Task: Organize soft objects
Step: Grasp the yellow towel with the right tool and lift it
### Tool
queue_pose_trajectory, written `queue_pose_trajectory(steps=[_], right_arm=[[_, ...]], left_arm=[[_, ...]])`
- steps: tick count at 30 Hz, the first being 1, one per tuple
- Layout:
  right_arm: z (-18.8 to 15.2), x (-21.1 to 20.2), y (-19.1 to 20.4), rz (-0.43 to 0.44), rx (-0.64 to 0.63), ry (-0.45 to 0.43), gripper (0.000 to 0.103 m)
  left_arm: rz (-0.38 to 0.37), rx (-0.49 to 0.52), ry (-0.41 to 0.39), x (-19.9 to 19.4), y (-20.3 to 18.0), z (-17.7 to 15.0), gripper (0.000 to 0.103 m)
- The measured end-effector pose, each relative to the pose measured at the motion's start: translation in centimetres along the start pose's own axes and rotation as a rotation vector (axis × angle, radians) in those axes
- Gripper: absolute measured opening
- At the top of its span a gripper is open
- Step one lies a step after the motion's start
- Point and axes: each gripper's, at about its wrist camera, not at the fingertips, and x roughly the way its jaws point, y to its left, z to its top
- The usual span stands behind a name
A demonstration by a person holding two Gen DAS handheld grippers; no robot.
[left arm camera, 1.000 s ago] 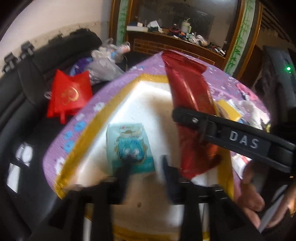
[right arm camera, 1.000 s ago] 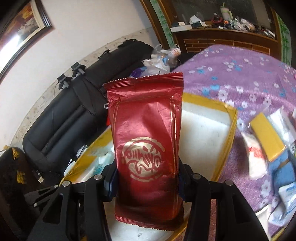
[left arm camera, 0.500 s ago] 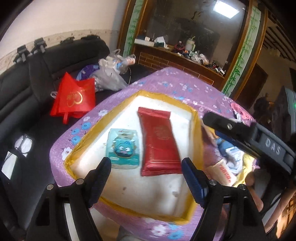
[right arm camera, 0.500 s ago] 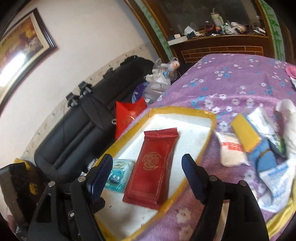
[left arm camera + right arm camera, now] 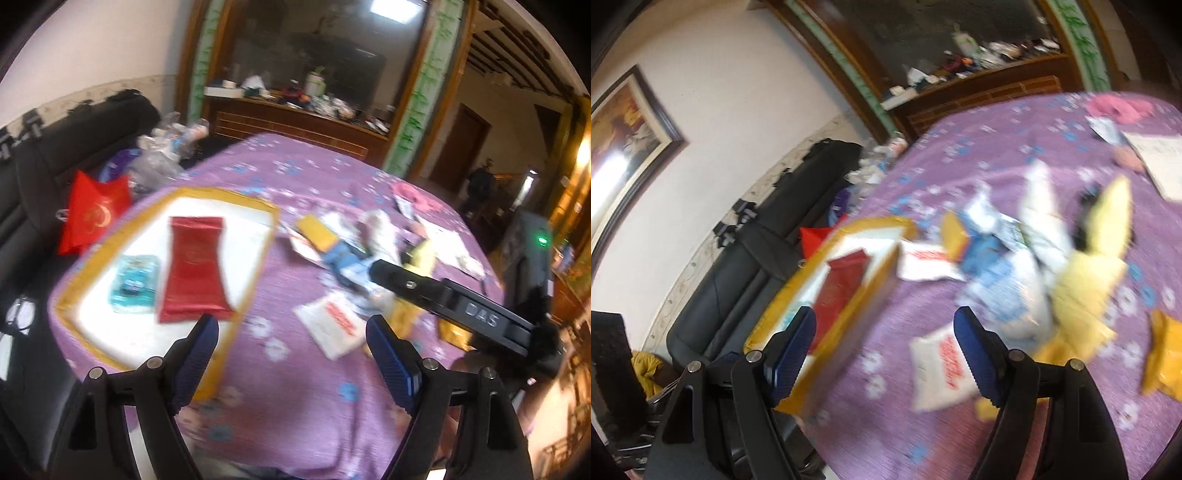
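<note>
A white tray with a yellow rim [image 5: 258, 273] [image 5: 882, 284] sits at the left of the purple flowered table. In it lie a red packet [image 5: 194, 271] [image 5: 838, 288] and a small teal packet [image 5: 135, 284]. A heap of soft packets [image 5: 354, 251] [image 5: 1015, 266] lies on the cloth to the right of the tray. A white packet with red print [image 5: 334, 323] [image 5: 940, 363] lies nearest. My left gripper [image 5: 291, 354] is open and empty above the cloth. My right gripper [image 5: 884, 350] is open and empty; its body shows in the left wrist view [image 5: 461, 314].
A black sofa [image 5: 33, 177] [image 5: 738, 280] runs along the table's left side, with a red bag [image 5: 92, 214] and plastic bags on it. A wooden sideboard [image 5: 295, 122] stands behind the table. Papers [image 5: 1160, 158] and a pink item [image 5: 1115, 107] lie at the far right.
The right gripper released the red packet into the tray and opened. Both grippers have drawn back and swung right, from over the tray toward the packet heap.
</note>
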Motion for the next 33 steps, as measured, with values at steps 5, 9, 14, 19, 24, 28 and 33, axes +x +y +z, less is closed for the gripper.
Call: queue_pose_trajectory(steps=[5,9,14,19,24,28,33], right_arm=[[-0.6,-2.5,-3.6,-0.095,0.075,-0.022,0.077],[-1.0,-3.5,-5.9,-0.122,0.15,-0.015,0.076],[-2.0,-3.7,-7.5,-0.14,0.222,0.011,0.076],[-2.4,-4.5,-7.2,-0.146,0.229,0.013,0.076],[-2.4,-4.3,-6.0,-0.148,0.176,0.03,0.076],[-2.4,-4.8,-5.3,-0.127,0.126,0.002,0.076],[-2.8,-5.2,-5.9,-0.103,0.106,-0.017,0.076]], left_arm=[[-0.045,-0.013,0.104,1.5,-1.0,-1.6,0.085],[-0.045,-0.001,0.108,0.7,-1.6,-2.8,0.085],[-0.041,0.077,0.054,-1.9,-3.1,-4.1,0.085],[-0.049,0.112,0.027,-3.8,-3.9,-4.8,0.085],[-0.067,0.109,0.029,-3.4,-4.2,-4.5,0.085],[-0.073,0.103,0.041,-2.2,-4.4,-4.7,0.085],[-0.088,0.065,0.062,0.3,-3.3,-3.8,0.085]])
